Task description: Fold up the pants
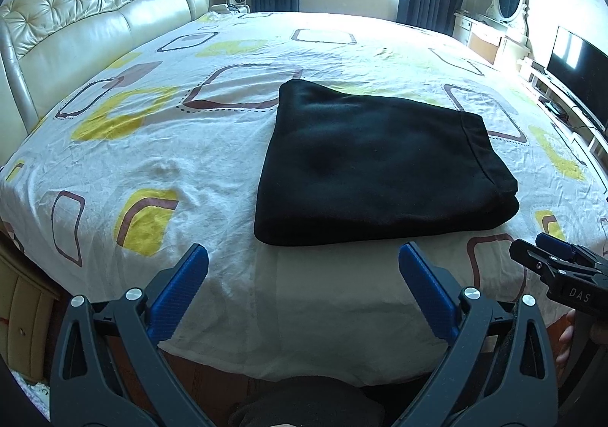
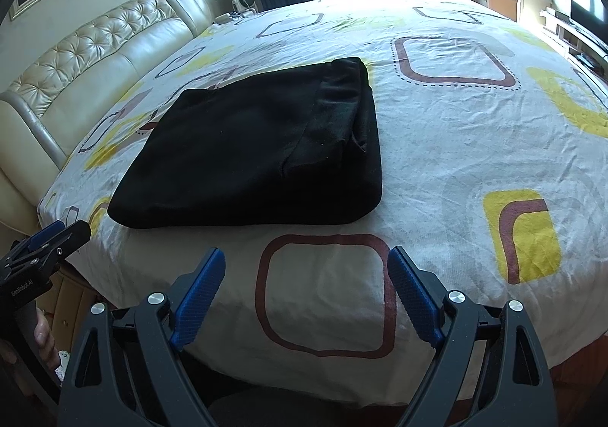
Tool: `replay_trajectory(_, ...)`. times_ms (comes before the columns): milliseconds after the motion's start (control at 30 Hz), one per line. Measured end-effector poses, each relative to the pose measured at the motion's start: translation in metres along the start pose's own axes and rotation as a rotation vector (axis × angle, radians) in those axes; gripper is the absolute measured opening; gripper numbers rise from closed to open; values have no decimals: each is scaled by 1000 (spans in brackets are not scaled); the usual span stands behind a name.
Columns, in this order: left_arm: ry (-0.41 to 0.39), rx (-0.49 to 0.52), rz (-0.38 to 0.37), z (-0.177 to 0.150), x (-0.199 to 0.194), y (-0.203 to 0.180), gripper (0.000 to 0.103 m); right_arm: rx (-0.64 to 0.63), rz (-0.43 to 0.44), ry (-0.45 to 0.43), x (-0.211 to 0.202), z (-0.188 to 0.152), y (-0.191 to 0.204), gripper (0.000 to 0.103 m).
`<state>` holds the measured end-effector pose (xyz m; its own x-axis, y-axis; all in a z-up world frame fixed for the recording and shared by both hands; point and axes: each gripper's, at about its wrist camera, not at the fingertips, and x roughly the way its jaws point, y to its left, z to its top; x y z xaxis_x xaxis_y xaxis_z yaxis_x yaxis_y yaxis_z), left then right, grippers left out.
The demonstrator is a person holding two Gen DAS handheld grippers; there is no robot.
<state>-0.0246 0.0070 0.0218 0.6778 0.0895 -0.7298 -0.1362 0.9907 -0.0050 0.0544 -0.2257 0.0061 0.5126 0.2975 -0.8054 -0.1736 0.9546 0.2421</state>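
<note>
Pants: the black, soft-knit pants (image 1: 383,165) lay folded into a thick, roughly square bundle on the white bed sheet printed with yellow and brown rounded squares (image 1: 152,146), near the bed's near edge and between the two tools.
Fold state: the layers looked stacked and even, with the hem or waistband seam showing along the bundle's right side in the left wrist view; the task appeared done or nearly so.
Step in hand: judged as a pause clear of the cloth, to check the result.
Doing it well: any last tidy would call for pressing the bundle flat from above or nudging the looser right edge square, not pinching a single layer, which could drag the stack open.
Left gripper: the black-framed left gripper with blue ribbed pads (image 1: 303,277) stood wide open, holding nothing, above bare sheet just short of the bundle.
Right gripper: the matching right gripper (image 2: 307,280) was also spread wide, empty, over a brown-outlined square on the sheet.
Contact: neither tool touched the pants.
</note>
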Motion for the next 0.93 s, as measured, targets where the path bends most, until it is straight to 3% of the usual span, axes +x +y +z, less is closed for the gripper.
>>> replay_trajectory(333, -14, -10, 9, 7, -4, 1, 100, -5, 5, 15, 3, -2, 4, 86)
replay_trajectory(500, -3, -29, -29, 9, -4, 0, 100, 0, 14, 27, 4, -3, 5, 86)
replay_trajectory(600, 40, -3, 13, 15, 0, -1, 100, 5, 21, 34, 5, -4, 5, 86)
replay_trajectory(667, 31, -1, -26, 26, 0, 3, 100, 22, 37, 46, 4, -4, 4, 86)
replay_trajectory(800, -4, -63, -17, 62, 18, 39, 100, 68, 93, 41, -3, 17, -6, 86)
replay_trajectory(933, 23, -98, 122, 106, 81, 98, 100, 77, 46, -36, 7, 72, -34, 86)
